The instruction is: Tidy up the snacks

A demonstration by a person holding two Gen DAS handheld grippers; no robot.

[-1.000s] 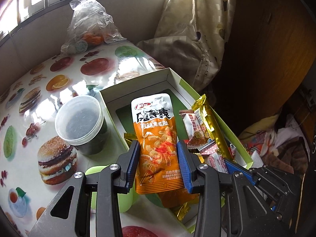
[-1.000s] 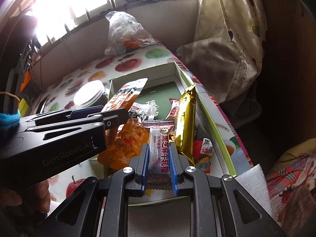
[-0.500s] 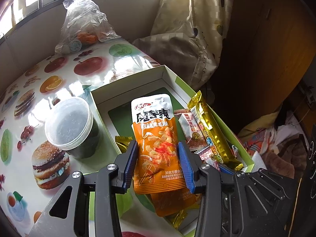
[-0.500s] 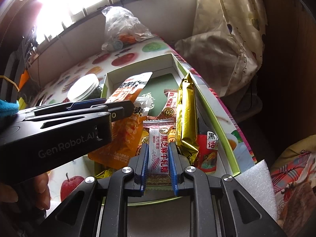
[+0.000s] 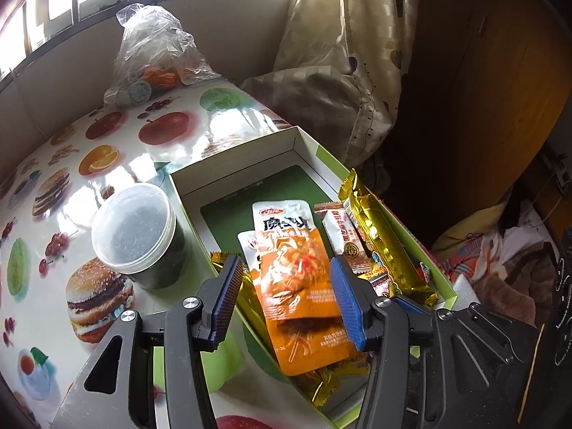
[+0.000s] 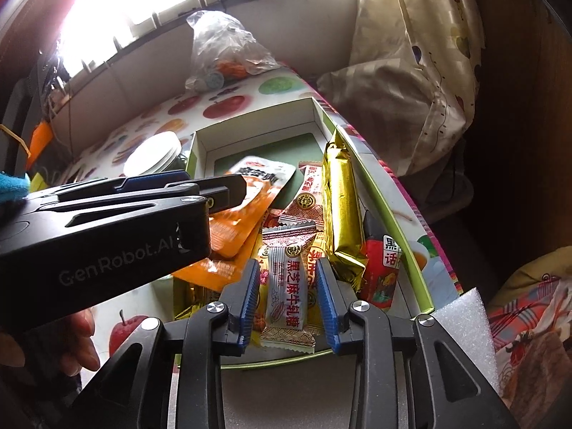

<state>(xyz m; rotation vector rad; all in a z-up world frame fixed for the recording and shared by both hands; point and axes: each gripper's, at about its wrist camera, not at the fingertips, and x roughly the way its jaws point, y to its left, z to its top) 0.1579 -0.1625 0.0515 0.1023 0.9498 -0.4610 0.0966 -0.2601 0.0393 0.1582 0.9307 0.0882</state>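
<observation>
Both grippers are opening over the green-rimmed box on the fruit-print table — the left gripper letting its pads part from the orange snack pouch, the right gripper parting either side of the sesame candy lying among the other snacks.

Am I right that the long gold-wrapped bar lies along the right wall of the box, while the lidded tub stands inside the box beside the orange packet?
Not quite: the lidded tub stands outside the box, on the table against its left wall, as the left wrist view shows. The gold-wrapped bar does lie along the right wall, and the orange packet is inside the box.
</observation>
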